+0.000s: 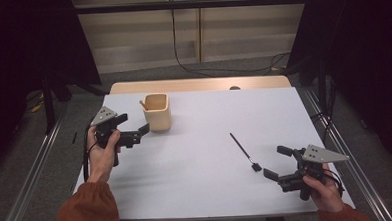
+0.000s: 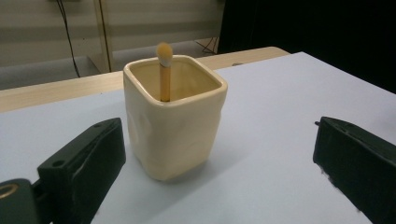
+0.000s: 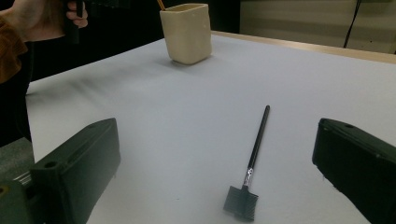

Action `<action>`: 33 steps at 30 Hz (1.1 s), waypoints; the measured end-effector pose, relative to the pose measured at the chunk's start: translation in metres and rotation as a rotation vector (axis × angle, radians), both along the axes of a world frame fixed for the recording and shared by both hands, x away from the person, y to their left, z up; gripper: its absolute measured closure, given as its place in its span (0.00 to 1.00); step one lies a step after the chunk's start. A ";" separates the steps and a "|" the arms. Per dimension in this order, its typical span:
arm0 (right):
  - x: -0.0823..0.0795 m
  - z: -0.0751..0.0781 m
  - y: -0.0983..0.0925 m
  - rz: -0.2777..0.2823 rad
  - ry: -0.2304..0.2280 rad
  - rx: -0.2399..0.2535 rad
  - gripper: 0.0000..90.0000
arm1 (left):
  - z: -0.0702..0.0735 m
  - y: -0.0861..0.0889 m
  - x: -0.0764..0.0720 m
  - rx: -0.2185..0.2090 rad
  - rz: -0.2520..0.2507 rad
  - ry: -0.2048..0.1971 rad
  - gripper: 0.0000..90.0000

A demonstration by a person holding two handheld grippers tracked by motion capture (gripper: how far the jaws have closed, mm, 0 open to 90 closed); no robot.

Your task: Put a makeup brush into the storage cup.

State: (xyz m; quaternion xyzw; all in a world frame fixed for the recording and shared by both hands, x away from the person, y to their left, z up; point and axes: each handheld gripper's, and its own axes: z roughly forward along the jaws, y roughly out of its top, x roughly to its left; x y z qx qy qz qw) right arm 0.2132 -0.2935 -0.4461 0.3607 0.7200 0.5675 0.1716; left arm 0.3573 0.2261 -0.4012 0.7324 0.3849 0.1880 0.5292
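Note:
A cream square cup stands at the far left of the white table, with a wooden stick leaning inside it. My left gripper is open just left of the cup, apart from it. In the left gripper view the cup and its yellow-tipped stick stand just beyond the open left gripper. A thin black brush lies flat at the right. My right gripper is open beside its head. In the right gripper view the brush lies between the spread jaws of the right gripper.
A bare wooden strip runs along the table's far edge, with a small dark spot on it. Metal rails flank the table on both sides. The person's hand with the other gripper is next to the cup.

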 end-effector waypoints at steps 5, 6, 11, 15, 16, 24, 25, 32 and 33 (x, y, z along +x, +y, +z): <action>0.000 0.000 0.000 0.002 -0.001 -0.001 0.01 | 0.000 -0.002 -0.015 -0.001 -0.006 -0.022 0.03; 0.000 0.000 0.000 0.001 0.000 0.000 0.01 | 0.000 -0.002 -0.017 -0.004 -0.006 -0.025 0.02; 0.000 0.000 0.000 0.002 0.001 0.001 0.00 | -0.004 -0.004 -0.030 -0.007 -0.017 -0.028 0.02; 0.001 -0.001 0.000 -0.003 0.007 0.000 0.00 | -0.008 -0.003 -0.037 -0.009 -0.011 -0.032 0.02; 0.001 -0.001 0.001 -0.004 0.007 -0.002 0.00 | -0.009 -0.003 -0.039 -0.008 -0.015 -0.030 0.02; 0.000 0.000 0.000 -0.009 0.003 0.000 0.00 | -0.010 -0.005 -0.061 -0.005 -0.020 -0.065 0.02; 0.000 0.000 0.000 -0.009 0.003 0.000 0.00 | -0.010 -0.005 -0.064 -0.005 -0.027 -0.068 0.02; 0.000 0.001 0.001 -0.010 0.003 0.005 0.00 | -0.019 -0.005 -0.077 -0.008 -0.016 -0.057 0.02; 0.000 0.000 0.001 -0.008 0.003 0.003 0.00 | -0.021 -0.007 -0.078 -0.007 -0.021 -0.054 0.02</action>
